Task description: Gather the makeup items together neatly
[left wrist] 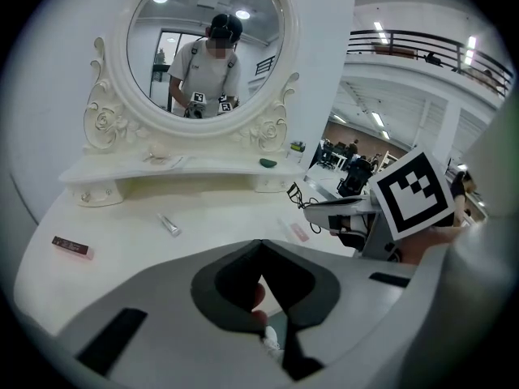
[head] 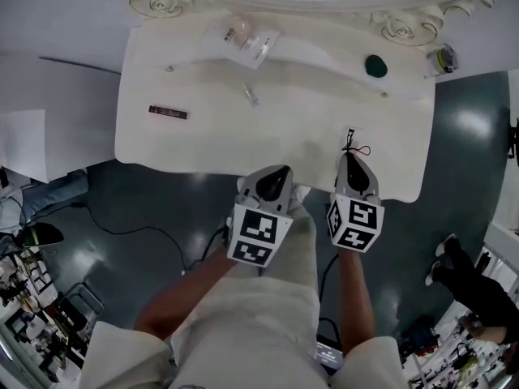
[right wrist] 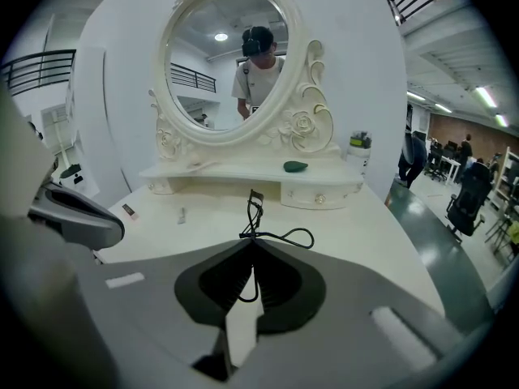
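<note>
My right gripper is shut on a black eyelash curler, which sticks out ahead of the jaws over the white dressing table. My left gripper hovers at the table's front edge, jaws together, with nothing clearly between them. A dark red stick lies at the far left. Mid-table is a small silver tube. A pale pink piece lies near the right gripper. A green puff rests on the shelf.
An oval mirror in an ornate frame stands at the back and reflects the person. A clear packet lies on the shelf, and a small jar stands at its right end. Dark floor and cables surround the table.
</note>
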### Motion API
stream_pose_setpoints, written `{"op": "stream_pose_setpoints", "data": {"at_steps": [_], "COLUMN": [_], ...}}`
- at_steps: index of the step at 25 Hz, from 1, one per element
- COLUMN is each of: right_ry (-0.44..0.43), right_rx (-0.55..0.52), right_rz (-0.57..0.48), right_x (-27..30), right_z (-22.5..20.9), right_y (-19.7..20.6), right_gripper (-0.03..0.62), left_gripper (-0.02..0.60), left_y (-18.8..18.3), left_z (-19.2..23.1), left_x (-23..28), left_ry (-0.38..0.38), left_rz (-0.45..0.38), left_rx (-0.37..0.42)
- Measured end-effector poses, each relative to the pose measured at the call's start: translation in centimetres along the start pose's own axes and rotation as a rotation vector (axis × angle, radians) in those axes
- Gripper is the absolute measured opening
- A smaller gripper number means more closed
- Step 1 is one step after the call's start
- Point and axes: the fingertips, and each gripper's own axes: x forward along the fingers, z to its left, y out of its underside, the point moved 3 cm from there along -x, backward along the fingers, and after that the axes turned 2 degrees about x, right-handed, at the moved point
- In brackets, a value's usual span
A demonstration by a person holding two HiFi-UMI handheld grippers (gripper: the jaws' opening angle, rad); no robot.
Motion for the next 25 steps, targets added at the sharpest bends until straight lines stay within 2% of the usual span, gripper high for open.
{"op": "stream_pose_setpoints", "data": {"at_steps": [25], "right_ry": [0.065], "right_rx": [0.051], "right_rz": [0.015], "right_x": [-1.0], "right_z": [-7.0], "right_y": [1.4], "right_gripper": [0.012], "left_gripper": [0.005], "left_y": [-0.9], "left_z": [-4.5], "left_x": [3.7], "left_ry": [0.037], "left_rz": [0.038], "left_rx": [0.031]}}
